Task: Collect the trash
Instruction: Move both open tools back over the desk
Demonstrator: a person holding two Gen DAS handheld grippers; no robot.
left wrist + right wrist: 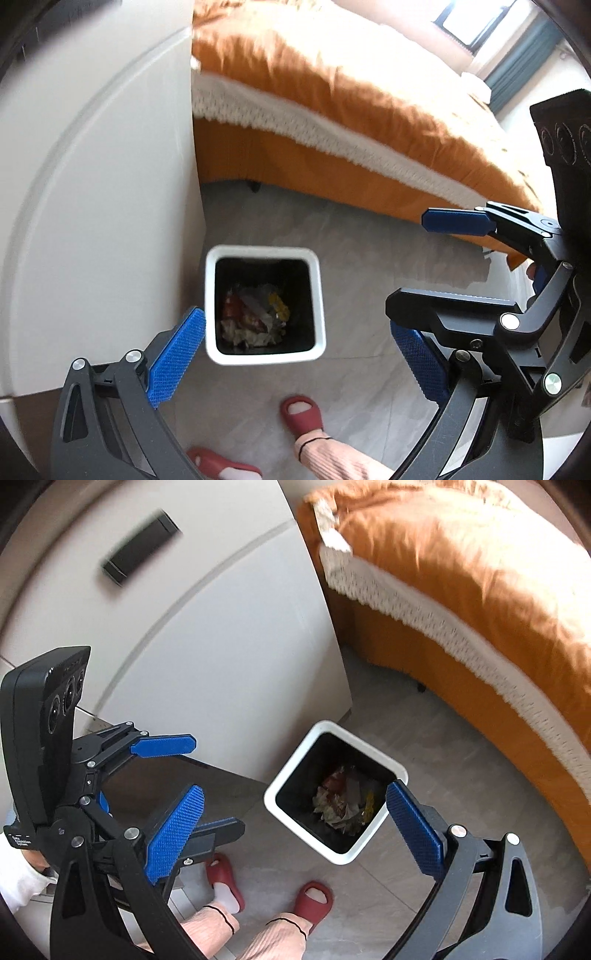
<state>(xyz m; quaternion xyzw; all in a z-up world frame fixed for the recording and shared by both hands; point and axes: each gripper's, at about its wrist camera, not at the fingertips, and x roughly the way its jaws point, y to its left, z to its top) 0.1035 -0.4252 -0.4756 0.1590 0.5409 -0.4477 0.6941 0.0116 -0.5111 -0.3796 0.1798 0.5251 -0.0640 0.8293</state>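
- Two grippers, both empty, held over the floor above a bin.
- Left gripper [295, 354]: blue-padded fingers [177, 356] spread wide, nothing between them; seen from the right wrist view at lower left [190, 786], also spread.
- Right gripper [291, 834]: fingers [413, 829] wide apart, holding nothing; in the left wrist view it shows at right [410, 266], likewise parted.
- Trash bin [319, 295], [275, 799]: white, square, dark inside, standing on the grey tiled floor [369, 266] just beside a white cabinet [110, 184].
- Trash [255, 317], [345, 801]: crumpled paper and coloured wrappers lying at the bottom of the bin.
- Bed [351, 92] with orange cover and white fringe, behind the bin.
- Red slippers [301, 415] on the person's feet, near the bin.
- Dark flat rectangular object [140, 554] on the cabinet top.
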